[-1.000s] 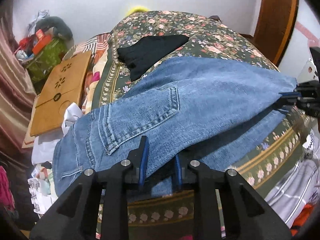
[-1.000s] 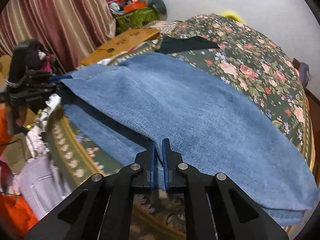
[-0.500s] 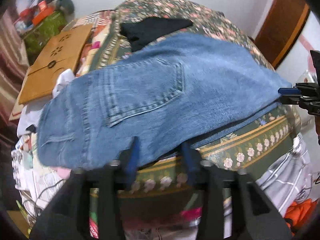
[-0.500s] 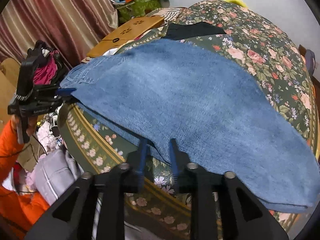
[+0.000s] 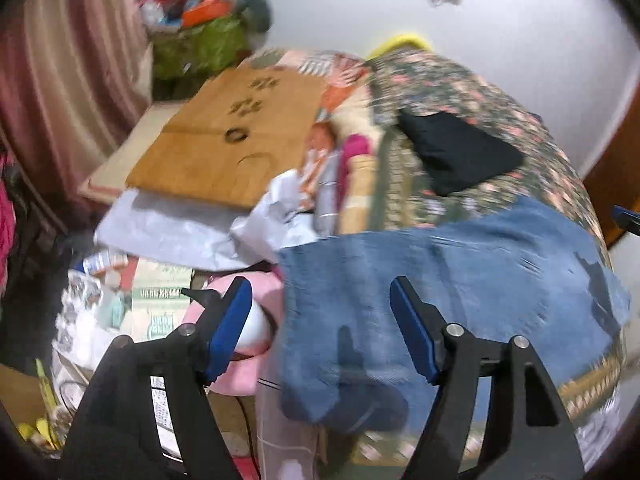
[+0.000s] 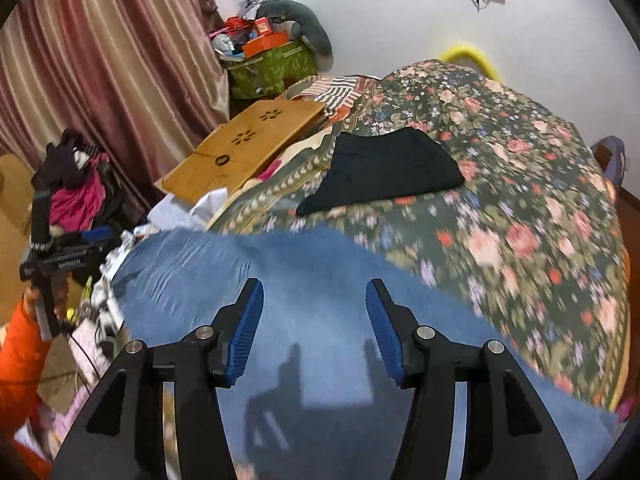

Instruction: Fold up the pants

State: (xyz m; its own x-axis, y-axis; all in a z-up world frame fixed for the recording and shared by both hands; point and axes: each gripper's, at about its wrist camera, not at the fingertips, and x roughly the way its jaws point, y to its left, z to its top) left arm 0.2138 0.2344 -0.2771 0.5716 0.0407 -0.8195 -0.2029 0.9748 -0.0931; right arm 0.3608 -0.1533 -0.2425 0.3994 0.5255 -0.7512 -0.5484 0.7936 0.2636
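Observation:
The blue denim pants lie folded along the near edge of the floral bed. They also show in the right wrist view. My left gripper is open and empty above the pants' left end. My right gripper is open and empty above the denim. The left gripper also shows at the left of the right wrist view. A tip of the right gripper shows at the right edge of the left wrist view.
A folded black garment lies further back on the bed. A wooden lap tray, white cloth and clutter lie at the left of the bed. A striped curtain hangs at the left.
Both grippers let go of the jeans, opened wide and lifted away. The jeans now lie flat on the bed. The left view has swung left.

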